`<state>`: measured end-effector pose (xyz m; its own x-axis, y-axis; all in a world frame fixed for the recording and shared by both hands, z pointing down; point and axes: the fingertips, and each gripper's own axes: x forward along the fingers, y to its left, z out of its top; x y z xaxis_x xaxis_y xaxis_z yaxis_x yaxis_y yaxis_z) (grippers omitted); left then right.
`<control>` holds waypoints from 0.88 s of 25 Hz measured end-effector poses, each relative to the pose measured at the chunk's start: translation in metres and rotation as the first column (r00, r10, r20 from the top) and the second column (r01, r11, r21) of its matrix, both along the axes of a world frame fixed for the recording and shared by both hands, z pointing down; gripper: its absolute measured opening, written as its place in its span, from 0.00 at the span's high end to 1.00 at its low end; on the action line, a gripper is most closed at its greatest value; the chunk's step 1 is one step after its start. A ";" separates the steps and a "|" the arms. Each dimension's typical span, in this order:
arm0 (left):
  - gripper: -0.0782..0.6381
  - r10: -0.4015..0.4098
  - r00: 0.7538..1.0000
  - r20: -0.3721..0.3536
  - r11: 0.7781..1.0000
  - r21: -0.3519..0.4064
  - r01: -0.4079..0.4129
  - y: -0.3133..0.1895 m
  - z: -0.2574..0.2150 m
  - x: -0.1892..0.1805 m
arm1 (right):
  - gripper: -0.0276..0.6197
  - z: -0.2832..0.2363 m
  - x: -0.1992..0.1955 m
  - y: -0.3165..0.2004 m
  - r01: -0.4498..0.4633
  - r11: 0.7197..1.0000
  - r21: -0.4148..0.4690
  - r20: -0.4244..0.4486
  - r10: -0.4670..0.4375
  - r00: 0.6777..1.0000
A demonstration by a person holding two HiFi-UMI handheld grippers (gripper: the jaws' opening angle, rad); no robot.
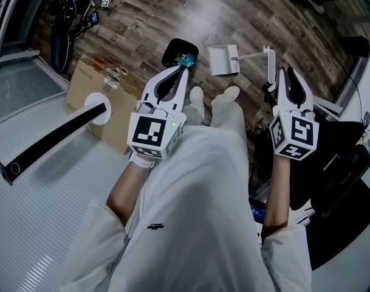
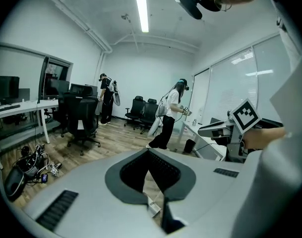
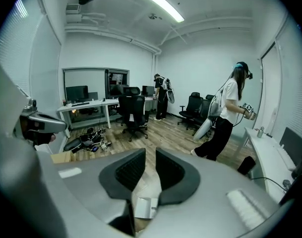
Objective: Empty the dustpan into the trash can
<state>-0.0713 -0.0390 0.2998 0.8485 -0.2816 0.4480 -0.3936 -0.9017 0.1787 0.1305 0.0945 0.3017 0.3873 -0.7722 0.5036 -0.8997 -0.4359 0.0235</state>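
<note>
In the head view, both of my grippers are held up in front of the person's white clothing. The dustpan (image 1: 223, 60) lies flat on the wood floor beyond them, just past the person's shoes. Its long axis runs across the picture: the white pan is at the left end, and the thin handle reaches right and slightly up. The black trash can (image 1: 175, 46) stands just left of the pan, apart from it, with something blue at its rim. The left gripper (image 1: 183, 68) points up the picture toward the can. The right gripper (image 1: 288, 73) points the same way, to the right of the handle. Neither touches the dustpan.

In the left gripper view, the left gripper's (image 2: 149, 151) jaws meet at their tips, closed on nothing. Beyond them I see office chairs (image 2: 80, 118) and a person standing (image 2: 169, 118). A small white piece of the pan shows low in the gap behind the tips.

In the right gripper view, the right gripper's (image 3: 150, 152) jaws stand a narrow gap apart, with nothing between them. Through that gap the dustpan (image 3: 143, 207) shows on the floor below, its handle hidden by the jaw.
</note>
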 end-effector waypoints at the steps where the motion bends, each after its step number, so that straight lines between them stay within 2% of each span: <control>1: 0.88 0.000 1.000 -0.005 1.000 0.005 0.000 -0.001 -0.004 -0.001 | 0.85 -0.003 -0.005 0.000 0.008 1.000 0.004 -0.001 -0.008 1.000; 4: 0.88 -0.005 1.000 -0.016 1.000 0.019 0.005 -0.001 -0.015 -0.005 | 0.89 -0.010 -0.020 0.000 0.030 0.999 0.020 0.000 -0.030 1.000; 9: 0.88 0.000 0.999 -0.039 0.999 0.047 0.001 0.000 -0.032 -0.012 | 0.90 -0.031 -0.042 -0.003 0.081 0.995 0.064 -0.023 -0.079 0.997; 22: 0.88 -0.002 0.991 -0.137 0.997 0.082 0.014 0.011 -0.079 -0.036 | 0.94 -0.083 -0.090 -0.004 0.237 0.958 0.163 -0.131 -0.217 0.967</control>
<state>-0.1071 -0.0276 0.2211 0.8978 -0.3198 0.3027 -0.3778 -0.9125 0.1567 0.0401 0.0903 0.2191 0.2373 -0.9187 0.3157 -0.9714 -0.2269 0.0699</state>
